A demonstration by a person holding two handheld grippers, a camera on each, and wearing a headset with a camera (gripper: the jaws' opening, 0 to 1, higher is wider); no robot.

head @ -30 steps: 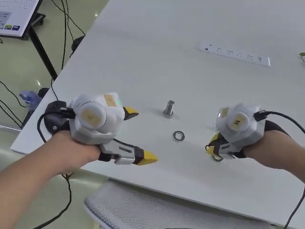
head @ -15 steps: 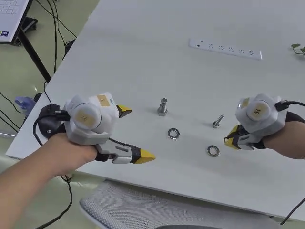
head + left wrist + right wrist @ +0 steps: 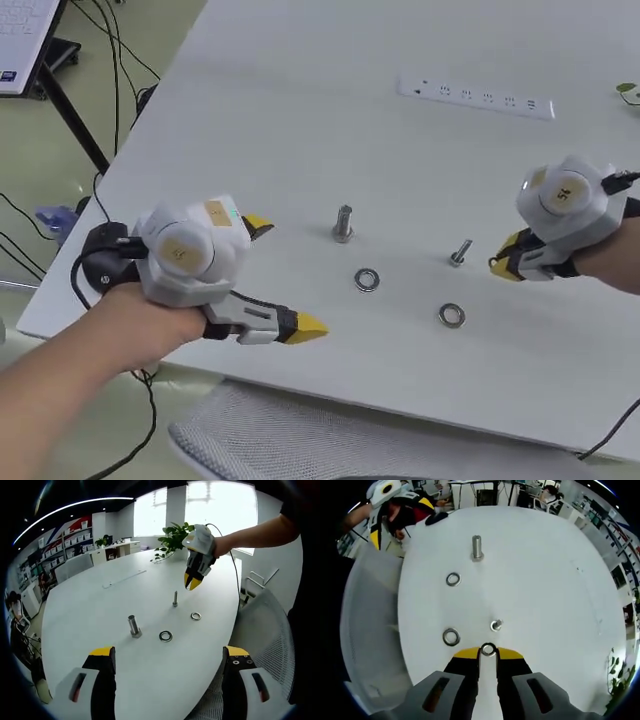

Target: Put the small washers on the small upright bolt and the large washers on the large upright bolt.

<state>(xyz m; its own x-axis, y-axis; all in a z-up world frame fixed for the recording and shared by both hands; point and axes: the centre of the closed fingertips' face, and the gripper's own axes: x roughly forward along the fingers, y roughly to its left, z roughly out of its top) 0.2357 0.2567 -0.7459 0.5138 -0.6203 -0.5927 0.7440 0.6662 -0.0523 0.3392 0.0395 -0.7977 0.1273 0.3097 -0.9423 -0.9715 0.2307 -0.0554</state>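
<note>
Power strip (image 3: 475, 98) at twelve o'clock on the table (image 3: 300, 120). Right gripper (image 3: 488, 655) nips a washer (image 3: 488, 649) at its tips, small bolt (image 3: 496, 625) just beyond at one o'clock. Left gripper (image 3: 168, 653) gapes wide, empty; big bolt (image 3: 133, 626) at eleven.

Open-plan office, meeting area. Long white oval conference table (image 3: 300, 100) with a white multi-socket power strip (image 3: 475, 98) on it, grey mesh office chair (image 3: 300, 440) at the near edge. Open laptop (image 3: 25, 40) and black cables (image 3: 130, 60) far left. Green potted plant (image 3: 172, 537) at the table's far end, large bright windows (image 3: 220, 505) behind, wall shelving (image 3: 35, 560) on the left.
</note>
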